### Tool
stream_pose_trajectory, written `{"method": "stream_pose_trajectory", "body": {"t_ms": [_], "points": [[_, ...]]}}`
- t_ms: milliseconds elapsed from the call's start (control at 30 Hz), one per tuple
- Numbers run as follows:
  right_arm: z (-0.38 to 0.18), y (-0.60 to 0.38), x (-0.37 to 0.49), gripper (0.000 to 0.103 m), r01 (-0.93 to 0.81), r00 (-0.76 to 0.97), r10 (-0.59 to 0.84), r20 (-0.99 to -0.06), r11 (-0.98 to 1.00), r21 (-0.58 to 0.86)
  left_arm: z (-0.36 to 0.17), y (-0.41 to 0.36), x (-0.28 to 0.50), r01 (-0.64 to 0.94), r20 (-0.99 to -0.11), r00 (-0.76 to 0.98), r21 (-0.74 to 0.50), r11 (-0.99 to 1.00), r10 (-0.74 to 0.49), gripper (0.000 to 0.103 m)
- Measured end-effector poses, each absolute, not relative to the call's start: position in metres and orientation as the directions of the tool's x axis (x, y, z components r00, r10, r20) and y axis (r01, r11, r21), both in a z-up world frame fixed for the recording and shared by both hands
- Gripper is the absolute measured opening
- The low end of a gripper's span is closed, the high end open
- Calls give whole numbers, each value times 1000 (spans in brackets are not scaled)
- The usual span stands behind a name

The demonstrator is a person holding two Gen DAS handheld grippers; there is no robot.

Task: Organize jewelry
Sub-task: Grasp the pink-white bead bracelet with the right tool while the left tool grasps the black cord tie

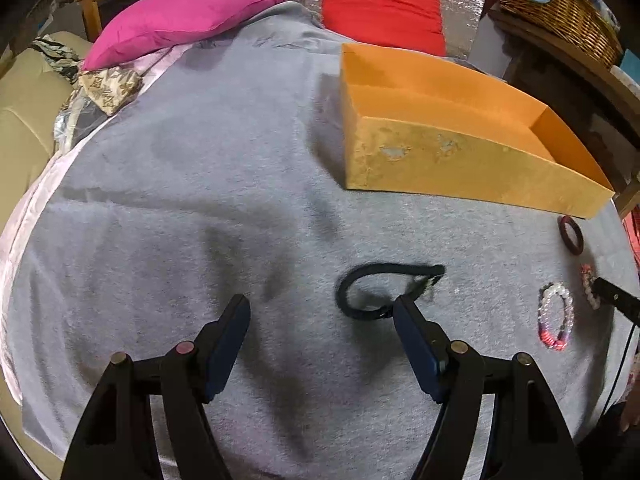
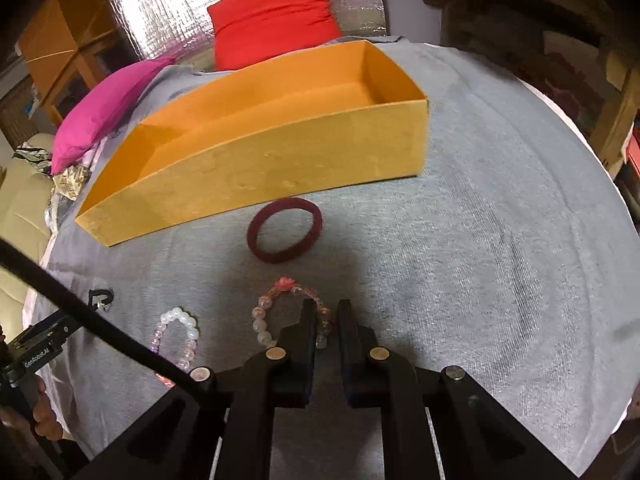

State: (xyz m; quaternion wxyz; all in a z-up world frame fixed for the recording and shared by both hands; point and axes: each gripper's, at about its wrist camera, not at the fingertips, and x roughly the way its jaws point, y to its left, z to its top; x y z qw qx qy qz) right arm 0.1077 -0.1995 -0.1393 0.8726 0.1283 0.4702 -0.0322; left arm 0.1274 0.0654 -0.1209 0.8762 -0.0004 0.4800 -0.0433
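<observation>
An open orange box (image 1: 448,160) (image 2: 280,160) lies on the grey blanket (image 1: 200,200). My left gripper (image 1: 322,304) is open, its right finger tip touching a black cord bracelet (image 1: 384,284). My right gripper (image 2: 326,306) is nearly shut around the side of a pink-flower bead bracelet (image 2: 288,292), which lies on the blanket. A dark red fabric ring (image 2: 285,229) (image 1: 571,235) lies between that bracelet and the box. A white and pink bead bracelet (image 2: 176,340) (image 1: 556,316) lies left of the right gripper.
A pink pillow (image 1: 180,16) and a red pillow (image 1: 384,8) lie at the far edge. A wicker basket (image 1: 560,4) stands on a wooden shelf at the right. A beige sofa (image 1: 24,112) is at the left. A black cable (image 2: 100,332) crosses the right wrist view.
</observation>
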Motion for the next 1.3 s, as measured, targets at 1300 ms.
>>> {"method": "stream_pose_trajectory", "body": {"t_ms": [1300], "points": [[-142,-202,105,12,187,545,84,-835,958,218,-120,22,125,311,-835,462,-164,936,-300,76]]}}
